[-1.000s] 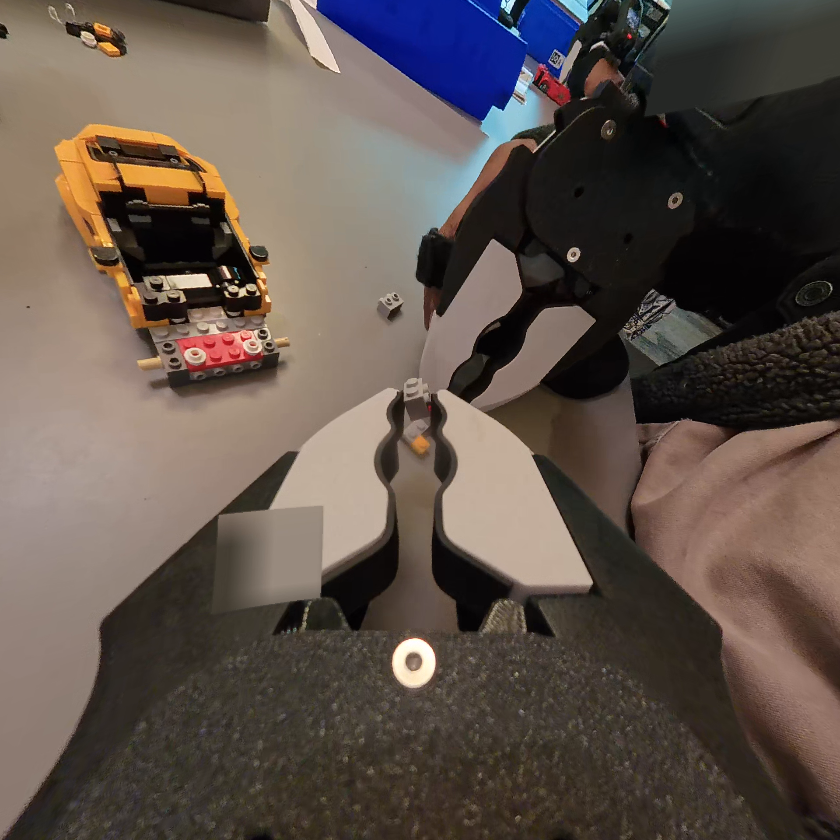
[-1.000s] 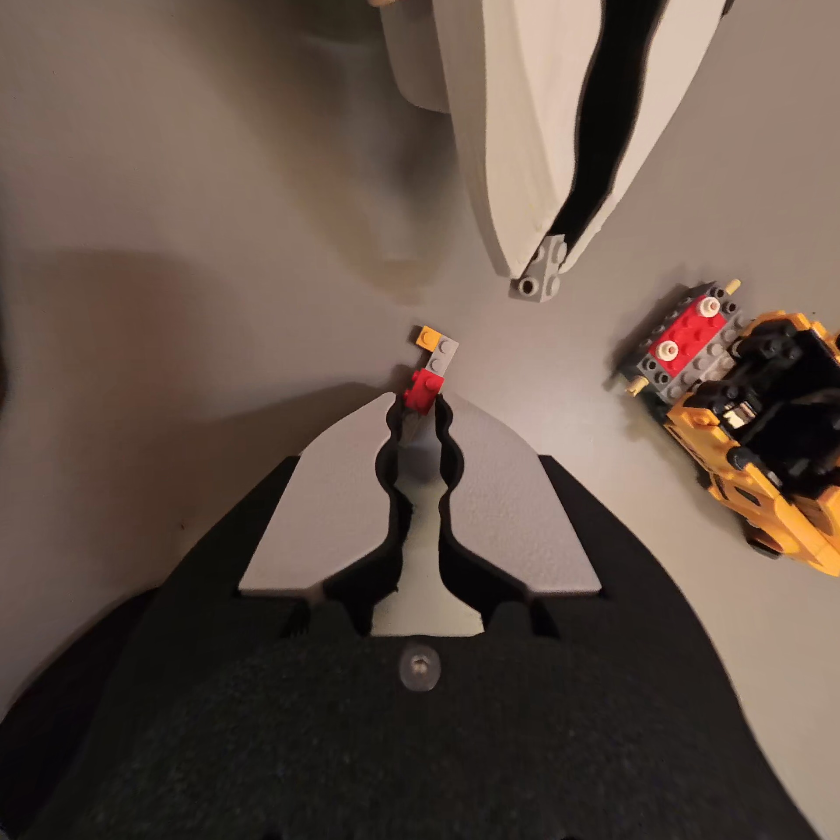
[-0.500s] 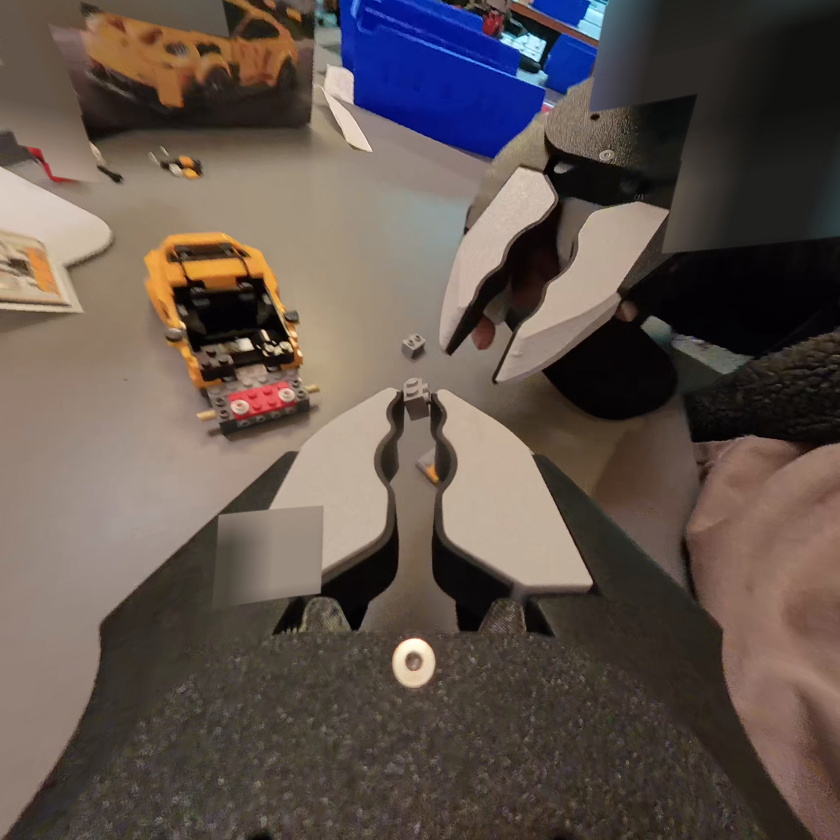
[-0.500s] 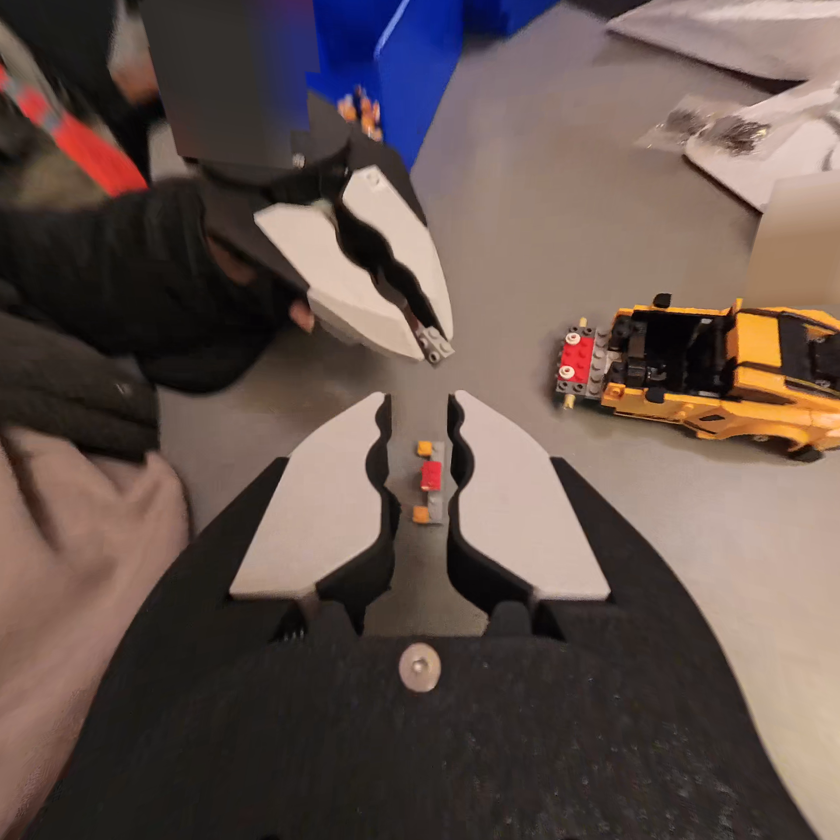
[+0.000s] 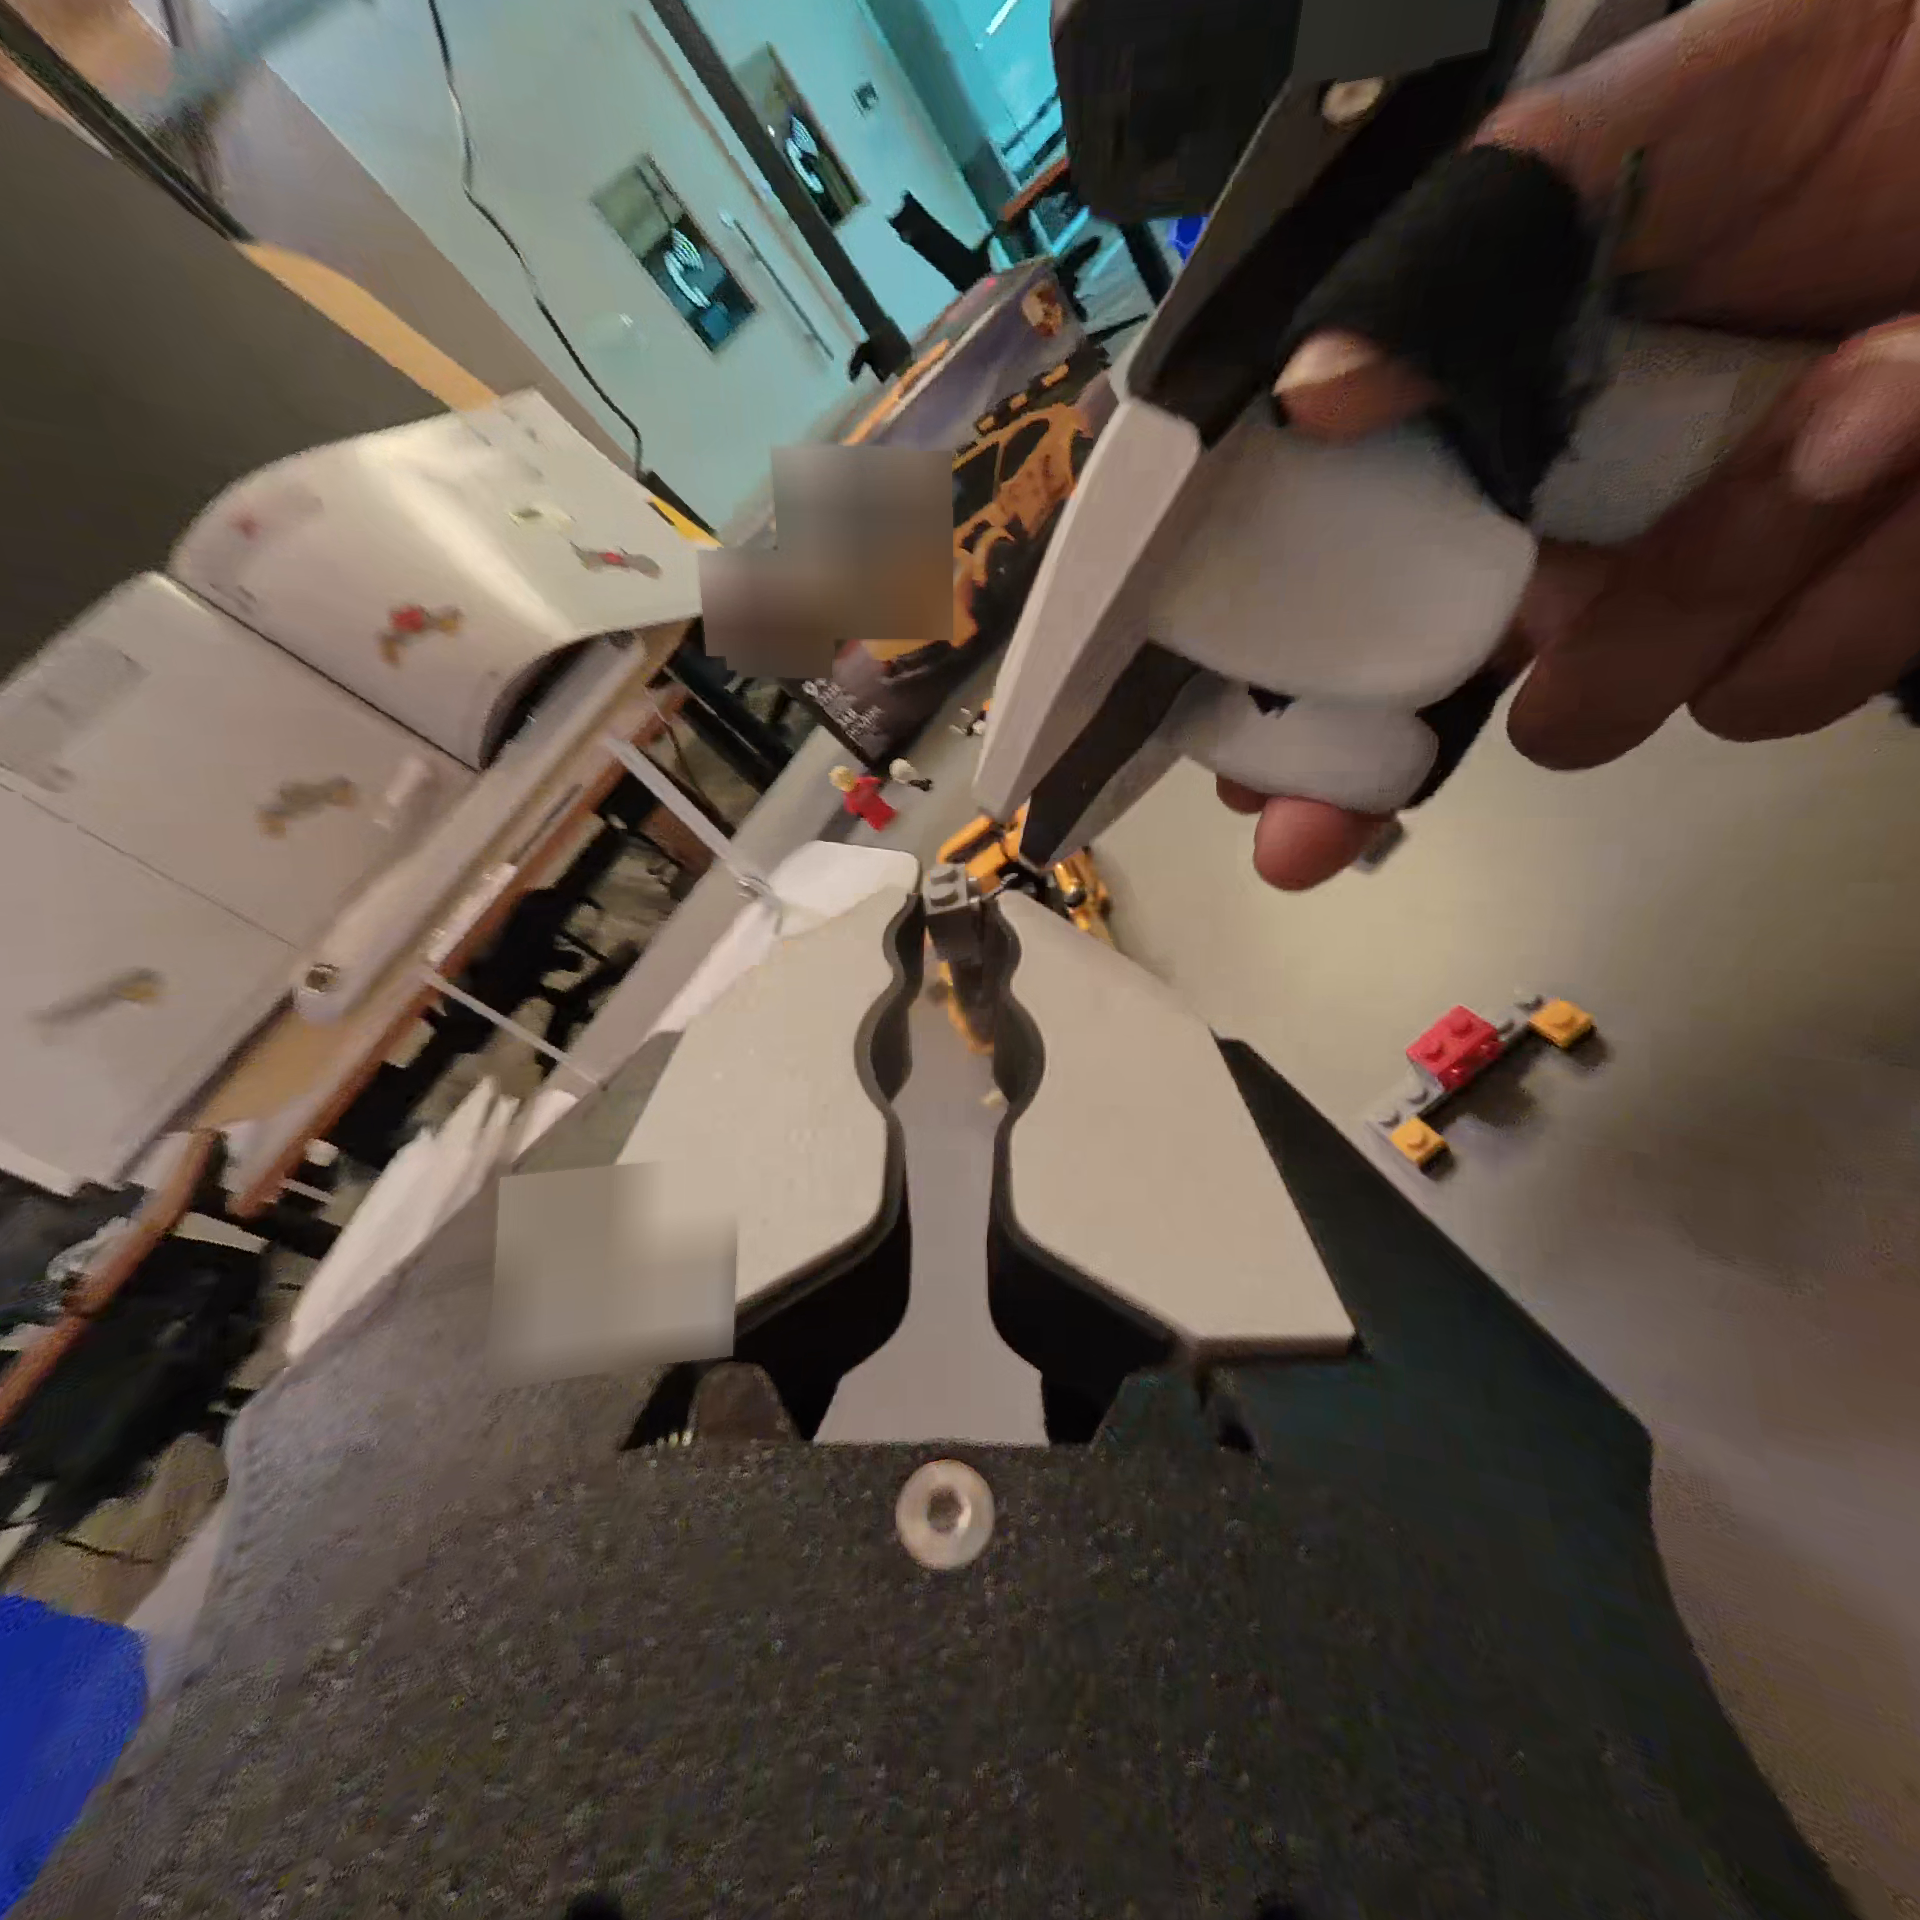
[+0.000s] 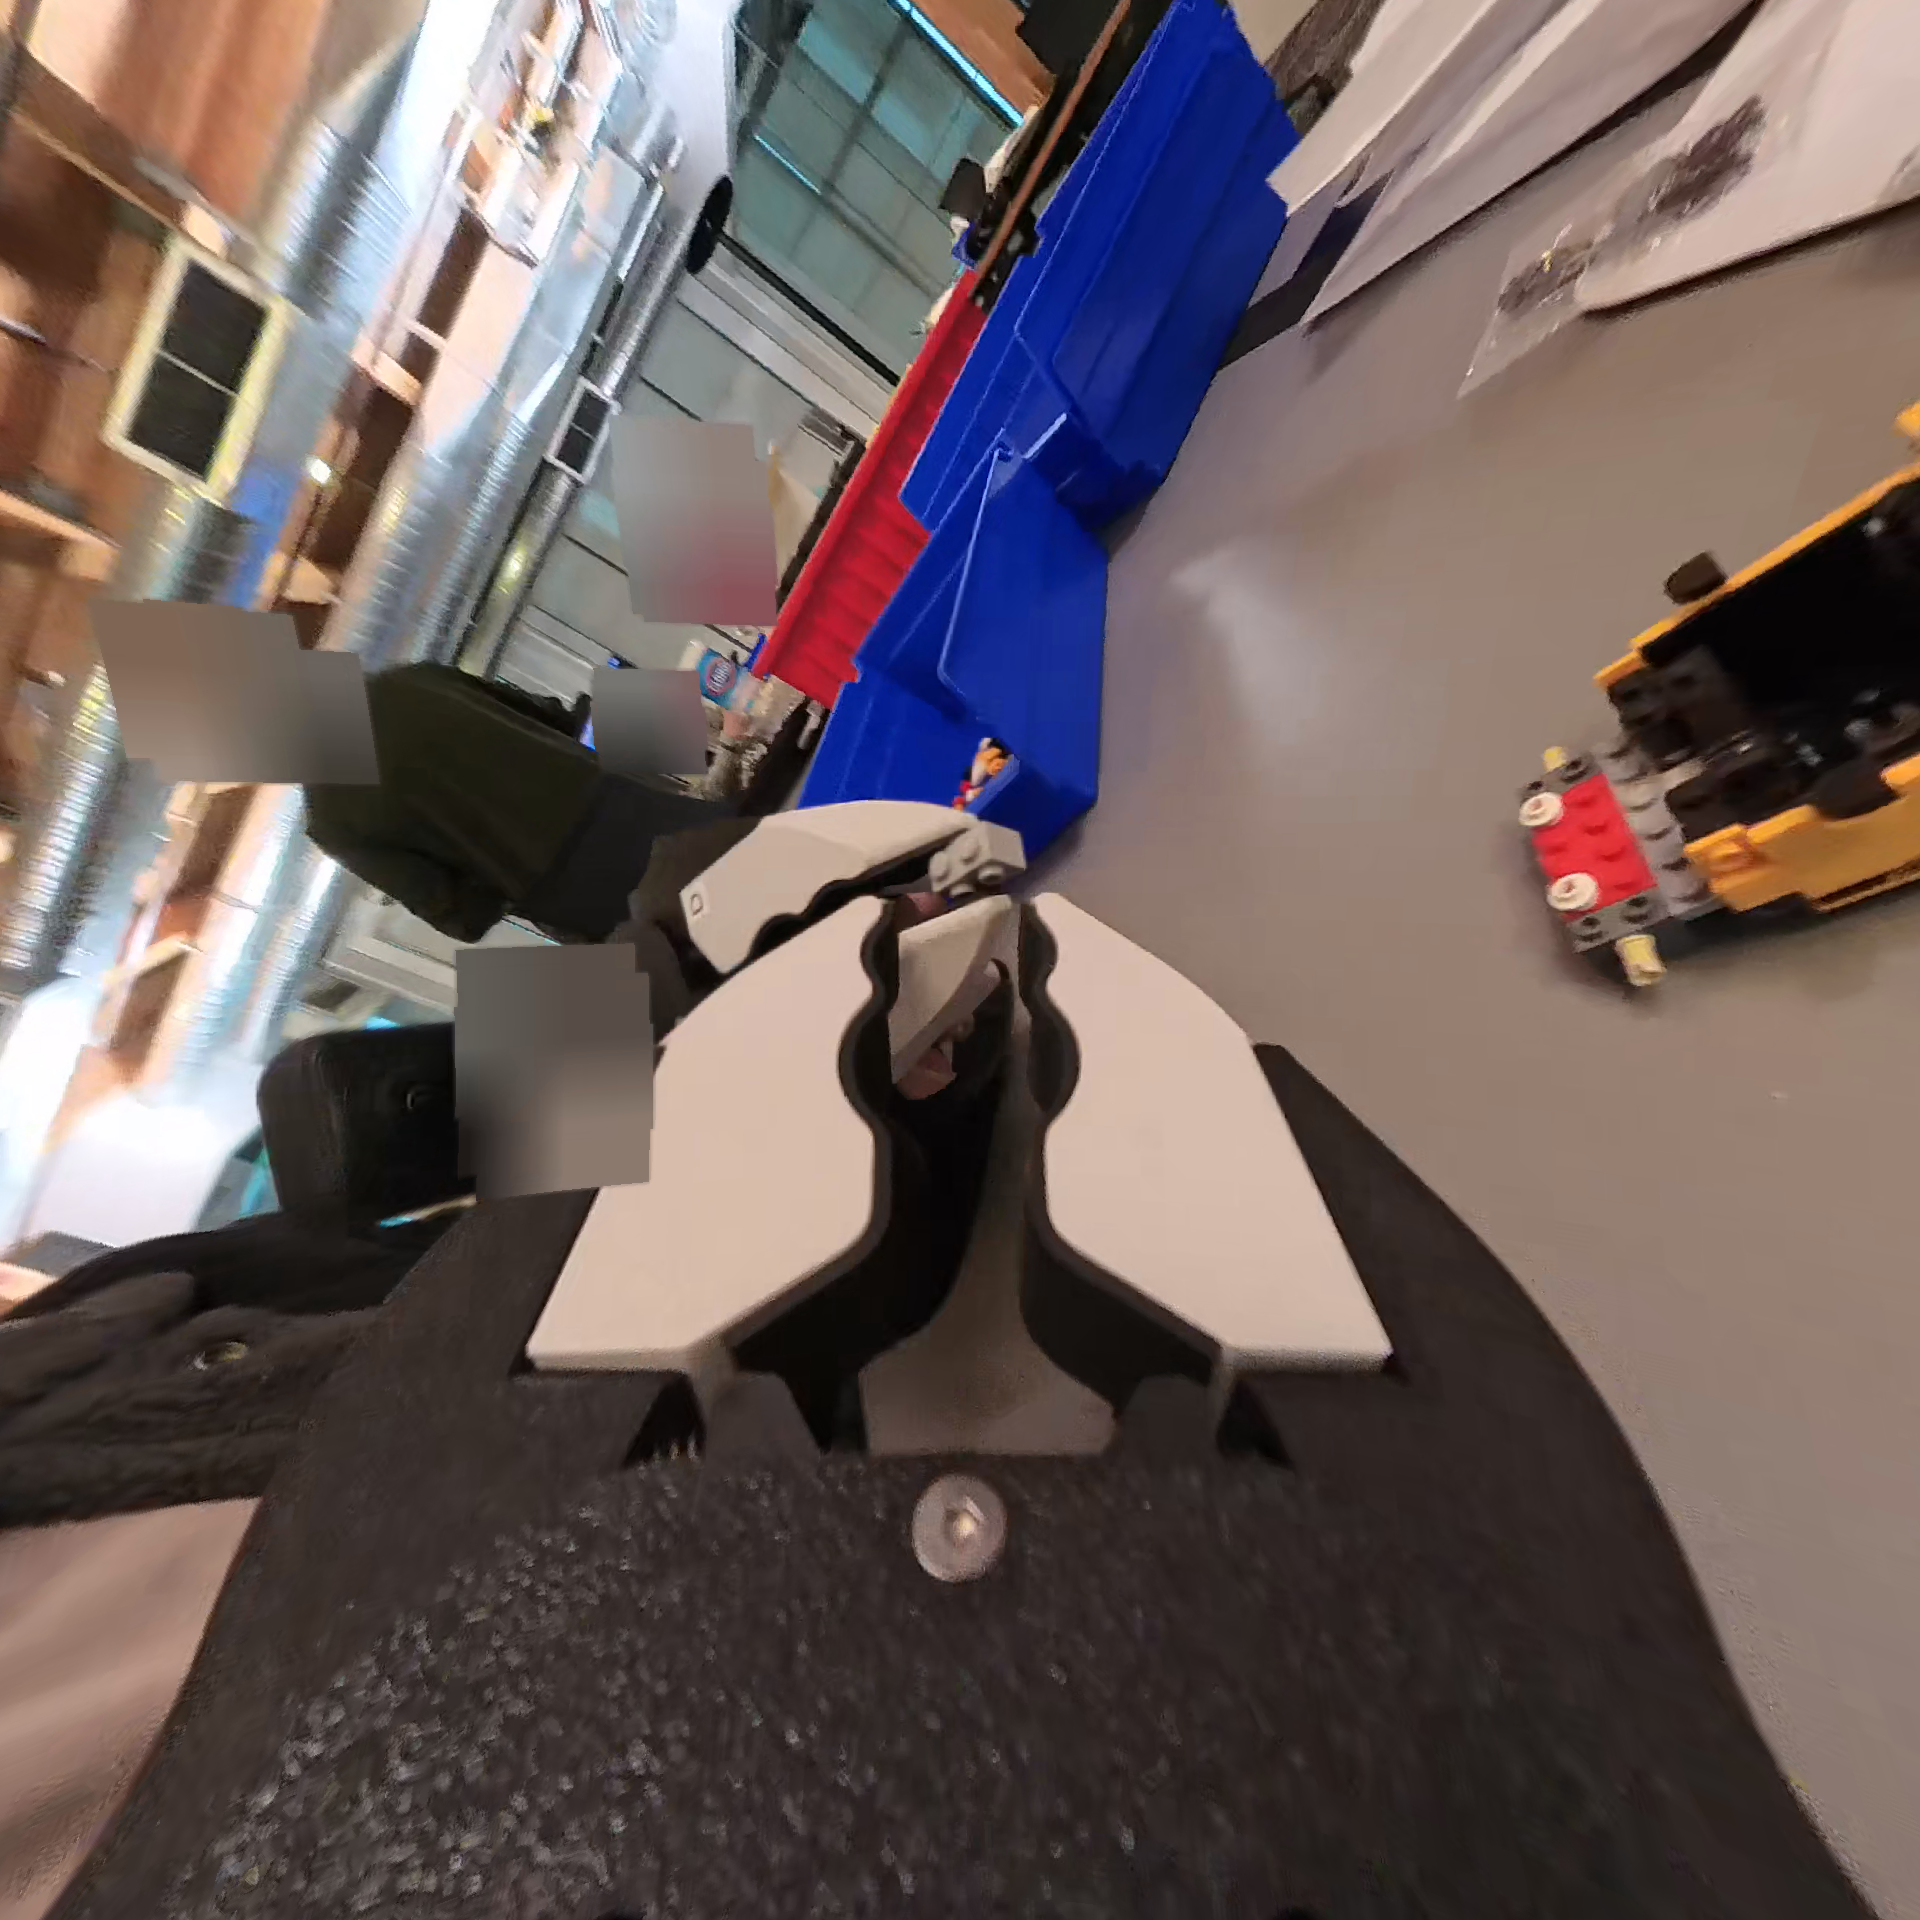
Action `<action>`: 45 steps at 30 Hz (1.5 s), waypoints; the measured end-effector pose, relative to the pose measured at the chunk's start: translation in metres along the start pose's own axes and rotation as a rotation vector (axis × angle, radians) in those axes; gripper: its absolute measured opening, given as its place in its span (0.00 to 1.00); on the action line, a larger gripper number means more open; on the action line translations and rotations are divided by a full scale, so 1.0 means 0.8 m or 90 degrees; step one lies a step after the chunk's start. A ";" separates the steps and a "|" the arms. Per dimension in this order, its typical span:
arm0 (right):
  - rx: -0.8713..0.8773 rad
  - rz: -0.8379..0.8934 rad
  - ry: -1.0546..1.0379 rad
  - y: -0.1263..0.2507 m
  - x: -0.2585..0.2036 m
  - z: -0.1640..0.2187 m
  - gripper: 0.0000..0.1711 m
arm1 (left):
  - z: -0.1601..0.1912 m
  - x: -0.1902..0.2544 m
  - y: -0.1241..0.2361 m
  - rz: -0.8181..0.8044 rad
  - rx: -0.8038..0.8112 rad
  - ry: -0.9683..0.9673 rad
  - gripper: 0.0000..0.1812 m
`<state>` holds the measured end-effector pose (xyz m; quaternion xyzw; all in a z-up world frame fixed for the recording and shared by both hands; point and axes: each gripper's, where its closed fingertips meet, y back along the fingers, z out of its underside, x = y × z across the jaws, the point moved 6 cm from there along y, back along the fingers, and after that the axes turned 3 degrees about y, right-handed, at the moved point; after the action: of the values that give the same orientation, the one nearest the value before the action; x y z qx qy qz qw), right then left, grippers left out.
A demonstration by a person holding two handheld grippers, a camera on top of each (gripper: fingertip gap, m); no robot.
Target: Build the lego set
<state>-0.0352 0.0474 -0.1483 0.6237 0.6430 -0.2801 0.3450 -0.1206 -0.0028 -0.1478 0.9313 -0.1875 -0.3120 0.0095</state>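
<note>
Left gripper (image 5: 961,902) clamps a grey brick (image 5: 948,896); right gripper (image 6: 954,902) parted, empty, near blue bins (image 6: 1049,540) holding small pieces.

Stacked blue bins (image 6: 1091,343) on grey table (image 6: 1455,1195), open booklet (image 5: 343,644) nearby

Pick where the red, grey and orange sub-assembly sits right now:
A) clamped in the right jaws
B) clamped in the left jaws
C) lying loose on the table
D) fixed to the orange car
C: the sub-assembly lies flat on the table, clear of both tools, while the left gripper pinches only a small grey brick.
</note>
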 end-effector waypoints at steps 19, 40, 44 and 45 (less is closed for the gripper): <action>-0.074 -0.174 0.249 0.017 -0.019 -0.020 0.05 | -0.018 0.002 0.013 0.236 0.156 0.256 0.08; -0.365 0.012 1.184 0.026 -0.051 0.025 0.04 | 0.008 0.019 -0.001 0.744 0.028 0.889 0.13; -0.385 0.025 1.241 0.024 -0.050 0.033 0.04 | 0.011 0.018 -0.001 0.719 0.017 0.865 0.09; -0.383 0.030 1.245 0.024 -0.050 0.033 0.04 | 0.010 0.018 0.000 0.707 0.020 0.843 0.09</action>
<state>-0.0143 0.0032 -0.1317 0.4795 0.6740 0.5313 -0.1831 -0.1147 -0.0067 -0.1626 0.6950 -0.5756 0.3473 0.2548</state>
